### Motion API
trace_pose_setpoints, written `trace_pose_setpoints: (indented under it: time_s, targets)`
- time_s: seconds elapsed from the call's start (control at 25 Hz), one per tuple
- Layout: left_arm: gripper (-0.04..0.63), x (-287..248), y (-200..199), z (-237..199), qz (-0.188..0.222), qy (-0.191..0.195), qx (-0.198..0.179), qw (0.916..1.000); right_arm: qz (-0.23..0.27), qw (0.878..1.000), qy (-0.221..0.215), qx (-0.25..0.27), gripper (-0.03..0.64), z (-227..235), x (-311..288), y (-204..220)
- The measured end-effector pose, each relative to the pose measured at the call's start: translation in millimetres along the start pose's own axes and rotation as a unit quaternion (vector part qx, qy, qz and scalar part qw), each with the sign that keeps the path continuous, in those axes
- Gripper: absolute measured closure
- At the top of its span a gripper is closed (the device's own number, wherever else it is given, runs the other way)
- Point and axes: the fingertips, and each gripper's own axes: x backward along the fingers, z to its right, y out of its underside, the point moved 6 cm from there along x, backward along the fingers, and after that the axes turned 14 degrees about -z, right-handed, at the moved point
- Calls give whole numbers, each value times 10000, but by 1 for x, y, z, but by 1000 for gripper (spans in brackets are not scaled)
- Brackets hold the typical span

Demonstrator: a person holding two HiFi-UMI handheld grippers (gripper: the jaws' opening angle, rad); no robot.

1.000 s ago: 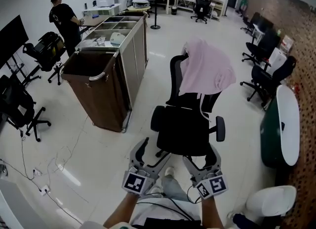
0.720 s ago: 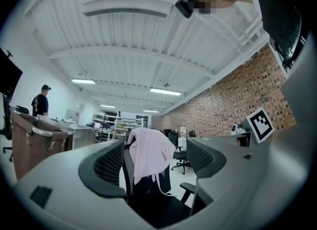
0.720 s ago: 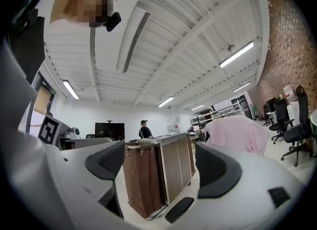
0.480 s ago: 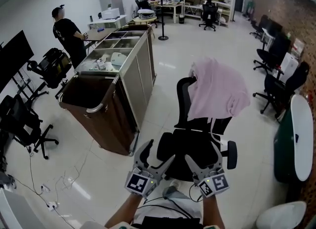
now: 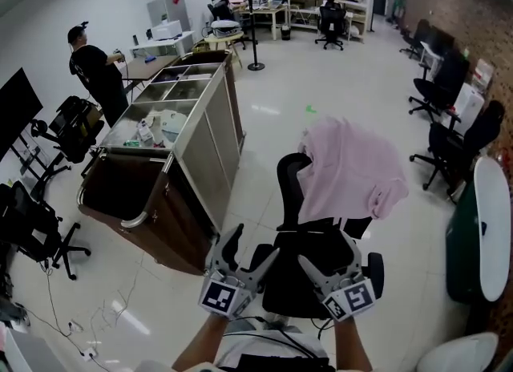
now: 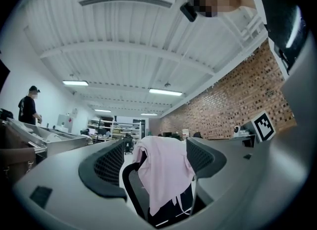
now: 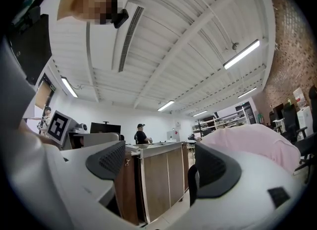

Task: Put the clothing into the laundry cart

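Note:
A pink garment [image 5: 346, 171] hangs over the backrest of a black office chair [image 5: 313, 266] straight ahead of me. It also shows as the pink garment [image 6: 162, 169] in the left gripper view, and the same pink garment [image 7: 252, 140] fills the right side of the right gripper view. The brown laundry cart [image 5: 152, 202] stands to the chair's left; its bin end faces me. My left gripper [image 5: 247, 250] and right gripper [image 5: 330, 252] are both open and empty, held side by side just short of the chair seat.
A person in black [image 5: 94, 74] stands beyond the cart by a desk. Black office chairs [image 5: 48, 226] line the left wall and more stand at the right [image 5: 457, 134]. A green-edged table [image 5: 479, 226] is at the far right. Cables [image 5: 96, 314] lie on the floor.
The view has shifted: the chair and the cart now sit closer and lower in the head view. Both grippers keep the same open stance in front of me.

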Motion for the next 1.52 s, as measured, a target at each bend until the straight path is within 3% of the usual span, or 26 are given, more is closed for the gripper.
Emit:
trace_pose_setpoints:
  time_s: [0.2, 0.32, 0.44, 0.56, 0.72, 0.8, 1.0, 1.16, 1.28, 1.36, 1.44, 1.52]
  targets:
    - [224, -29, 4, -28, 49, 136, -180, 9997, 30, 9998, 201, 27, 163, 16, -21, 1]
    - [224, -47, -9, -38, 32, 438, 3, 9990, 50, 9988, 489, 16, 163, 23, -31, 1]
    - [224, -64, -2, -57, 41, 638, -157, 9978, 31, 9964, 852, 5, 163, 34, -37, 1]
    - [224, -80, -6, -67, 76, 992, -165, 9949, -97, 9921, 1209, 330, 163, 55, -42, -4]
    - [224, -89, -14, -65, -54, 1489, 32, 9888, -651, 9804, 1663, 837, 163, 105, -40, -10]
    - [224, -89, -15, -76, -12, 1449, 124, 9894, -1189, 9684, 1829, 1211, 156, 134, -45, -15]
    - [224, -88, 2, -114, -9, 1096, 74, 9939, -2047, 9259, 2622, 1791, 35, 217, -78, -38]
    - [224, -84, 6, -129, -71, 928, 132, 9956, -2875, 8917, 2714, 2203, 35, 276, -123, -36]
    - [224, -79, -4, -127, -179, 894, 258, 9955, -3526, 8697, 2752, 2087, 38, 310, -149, -18]
    - [224, -74, -3, -132, -195, 773, 232, 9965, -3739, 8616, 2795, 1994, 45, 324, -157, -7]
    - [224, -69, -5, -139, -205, 666, 262, 9972, -3690, 8630, 2834, 1969, 83, 330, -159, -3]
    - [224, -63, 0, -148, -222, 535, 191, 9981, -3552, 8659, 2863, 2051, 167, 326, -158, -2]
